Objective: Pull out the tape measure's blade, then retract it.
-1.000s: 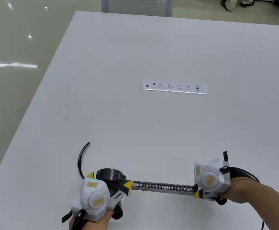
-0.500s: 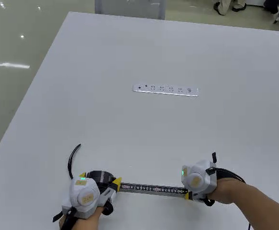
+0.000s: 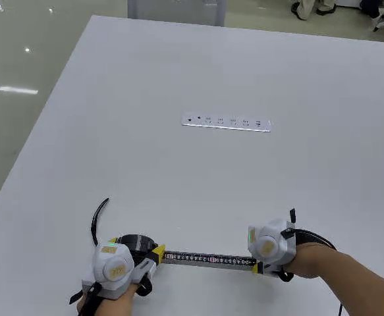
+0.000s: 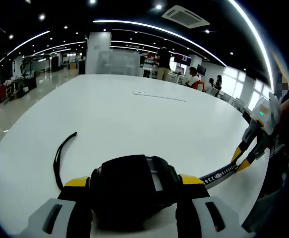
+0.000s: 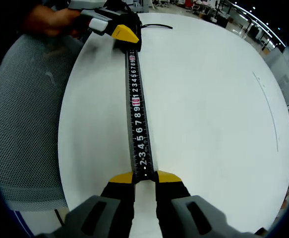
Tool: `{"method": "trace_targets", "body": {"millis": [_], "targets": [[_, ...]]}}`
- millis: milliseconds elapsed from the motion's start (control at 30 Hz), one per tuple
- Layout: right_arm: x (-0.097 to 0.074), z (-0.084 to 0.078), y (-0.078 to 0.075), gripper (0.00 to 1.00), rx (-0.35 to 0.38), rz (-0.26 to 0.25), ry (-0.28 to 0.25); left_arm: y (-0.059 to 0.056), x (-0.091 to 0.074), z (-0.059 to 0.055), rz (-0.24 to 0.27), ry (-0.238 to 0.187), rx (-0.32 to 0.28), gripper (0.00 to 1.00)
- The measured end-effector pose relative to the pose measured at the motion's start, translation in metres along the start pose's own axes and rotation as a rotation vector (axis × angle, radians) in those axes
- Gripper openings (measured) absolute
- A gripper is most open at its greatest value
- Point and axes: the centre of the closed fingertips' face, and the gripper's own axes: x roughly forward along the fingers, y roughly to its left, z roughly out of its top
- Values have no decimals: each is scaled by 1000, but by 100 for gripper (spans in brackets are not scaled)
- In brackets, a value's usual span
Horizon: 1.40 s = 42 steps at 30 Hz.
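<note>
L gripper (image 4: 134, 181): its jaws were closed around the black case (image 3: 139, 242) of the tape measure. One yellow tip was on each side, so the case sat btw. them and touched both. The case stood on the surface (image 3: 178, 79), near the front edge, at the person's left.

R gripper (image 5: 144, 176): its jaws were closed on the end of the blade (image 5: 137, 109), w/ the yellow tips nearly meeting and the blade's tip pinched btw. them. The first numbers of the scale began just beyond the tips.

The blade was pulled out and ran straight from the case to the R jaws, printed side up, low along the surface. Whether it touched the surface or hung just above it, I could not tell. In the head view it ran left to right, approx. parallel to the front edge, w/ the two grippers well apart at its ends.

A black strap (image 3: 98, 218) curved away from the case on the surface, toward the left and rear. Farther out, near the middle of the surface and well apart from the blade, lay a white power strip (image 3: 226, 123), its long side approx. parallel to the blade. The person's forearm (image 3: 340, 280) came in from the lower right, behind the R gripper.
</note>
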Motion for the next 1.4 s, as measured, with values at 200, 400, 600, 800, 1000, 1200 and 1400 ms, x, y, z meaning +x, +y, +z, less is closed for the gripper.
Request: {"method": "trace_targets", "body": {"millis": [200, 400, 600, 800, 1000, 1200, 1400], "targets": [[0, 1, 2, 14, -1, 7, -23, 0, -1, -1, -24, 14, -13, 65], [0, 3, 0, 14, 5, 5, -29, -1, -1, -2, -37, 18, -17, 65], [1, 6, -1, 14, 10, 15, -53, -2, -2, -3, -66, 30, -8, 64], [2, 9, -2, 14, 23, 19, -62, -2, -2, -3, -76, 37, 4, 64], [4, 15, -1, 14, 27, 26, -76, -3, -3, -4, -83, 42, 4, 64], [5, 18, 0, 14, 26, 26, -79, -4, -4, -4, -86, 45, 3, 64], [5, 20, 0, 14, 30, 23, -83, -4, -4, -3, -88, 46, 4, 64]]}}
